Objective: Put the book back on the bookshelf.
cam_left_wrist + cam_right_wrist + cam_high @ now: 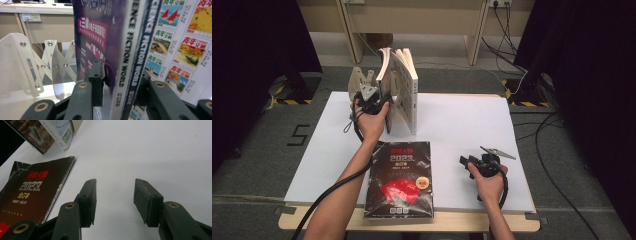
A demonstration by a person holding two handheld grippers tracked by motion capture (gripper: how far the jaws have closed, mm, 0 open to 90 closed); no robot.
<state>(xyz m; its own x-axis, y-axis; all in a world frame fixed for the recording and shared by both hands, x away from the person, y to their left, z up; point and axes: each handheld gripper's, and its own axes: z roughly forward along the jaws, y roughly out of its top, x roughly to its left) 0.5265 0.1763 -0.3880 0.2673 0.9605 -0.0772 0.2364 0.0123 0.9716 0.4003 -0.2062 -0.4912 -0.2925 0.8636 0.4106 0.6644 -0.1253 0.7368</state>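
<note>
From the high view the left gripper (373,98) hides the lower edge of the upright magazine (388,90) on the table (472,125); in the left gripper view its purple cover and white spine stand between loosened jaws; in the right gripper view, jaws spread empty.

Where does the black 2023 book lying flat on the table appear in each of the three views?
High view: black 2023 book lies at bottom centre, between the forearms.
Left gripper view: not in it.
Right gripper view: book at lower left, beside the jaws.
Shared landmark: the white table sheet.
</note>
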